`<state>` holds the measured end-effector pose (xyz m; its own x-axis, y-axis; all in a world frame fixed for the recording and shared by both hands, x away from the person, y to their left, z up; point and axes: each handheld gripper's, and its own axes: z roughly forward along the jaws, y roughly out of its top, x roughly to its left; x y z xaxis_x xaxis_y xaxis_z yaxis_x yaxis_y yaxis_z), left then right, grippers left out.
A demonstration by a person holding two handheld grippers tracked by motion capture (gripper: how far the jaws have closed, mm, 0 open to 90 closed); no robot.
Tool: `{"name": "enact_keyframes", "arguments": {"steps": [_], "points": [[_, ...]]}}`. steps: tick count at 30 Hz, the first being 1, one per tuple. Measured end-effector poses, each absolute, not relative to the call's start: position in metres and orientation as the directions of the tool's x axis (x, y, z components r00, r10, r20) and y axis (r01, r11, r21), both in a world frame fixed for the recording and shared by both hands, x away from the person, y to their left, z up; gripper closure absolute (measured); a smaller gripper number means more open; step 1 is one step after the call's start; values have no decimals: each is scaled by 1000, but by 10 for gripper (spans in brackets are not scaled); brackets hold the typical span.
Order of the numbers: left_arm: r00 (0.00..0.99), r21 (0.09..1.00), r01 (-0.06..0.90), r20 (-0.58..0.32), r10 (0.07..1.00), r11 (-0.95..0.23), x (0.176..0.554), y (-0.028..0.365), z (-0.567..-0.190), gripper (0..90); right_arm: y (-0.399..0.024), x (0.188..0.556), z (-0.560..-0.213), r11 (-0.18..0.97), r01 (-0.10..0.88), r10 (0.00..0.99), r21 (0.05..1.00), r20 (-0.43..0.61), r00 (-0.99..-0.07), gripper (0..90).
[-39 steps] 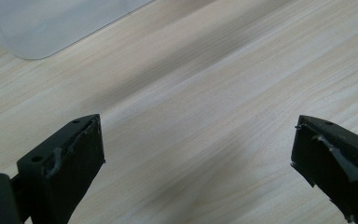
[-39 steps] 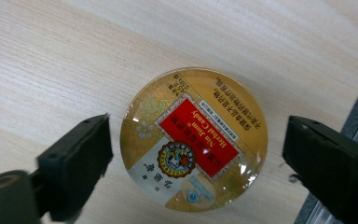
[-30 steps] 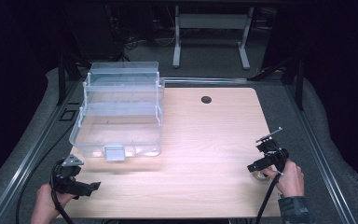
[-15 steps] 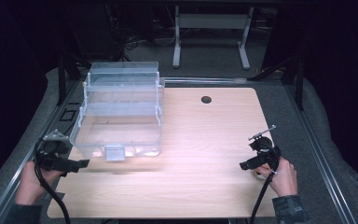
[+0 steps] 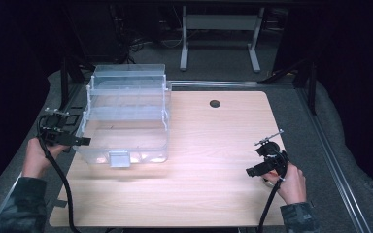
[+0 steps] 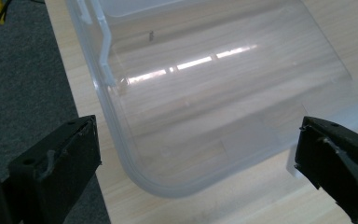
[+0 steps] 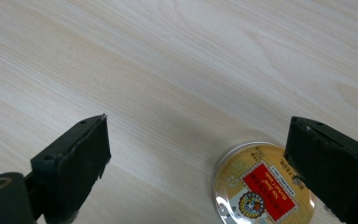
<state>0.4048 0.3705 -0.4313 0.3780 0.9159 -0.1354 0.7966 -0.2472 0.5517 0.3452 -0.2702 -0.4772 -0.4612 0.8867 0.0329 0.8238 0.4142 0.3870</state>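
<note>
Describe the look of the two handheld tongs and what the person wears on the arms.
Both tongs, left and right, are black, with blocky matte jaws that show a small round hole near the base. A black cable trails from each toward the person. The right one carries a thin metal bar on top. The sleeves are in a dark camouflage pattern.

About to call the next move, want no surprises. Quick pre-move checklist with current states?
1. Left gripper open: ok, jaws wide apart.
2. Left gripper lined up on the clear plastic box: ok, its near corner lies between the jaws.
3. Right gripper open: ok.
4. Round gold tin centred between the right jaws: not ok, it sits by one jaw.
5. Box latch closed: cannot tell.
</note>
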Motion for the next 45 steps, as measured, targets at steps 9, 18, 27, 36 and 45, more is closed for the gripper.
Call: {"name": "enact_keyframes", "arguments": {"steps": [9,18,27,36,45], "points": [[323,495,840,-129,938,-221,438,376,-442,71,-263,341,-478,433,812,880,392,11,-475,69],[280,405,889,-112,953,-214,461,381,-459,352,-268,337,-478,420,816,887,397,9,-461,73],[241,348,917,-91,966,-195,476,379,-469,684,-269,335,-475,422,817,888,393,4,-460,87],[269,348,906,-36,963,-240,476,378,-471,780,-272,334,-477,420,820,890,390,0,-456,97],[321,361,890,-62,945,-278,471,375,-471,779,-274,333,-474,408,820,896,401,-3,-444,95]]}}
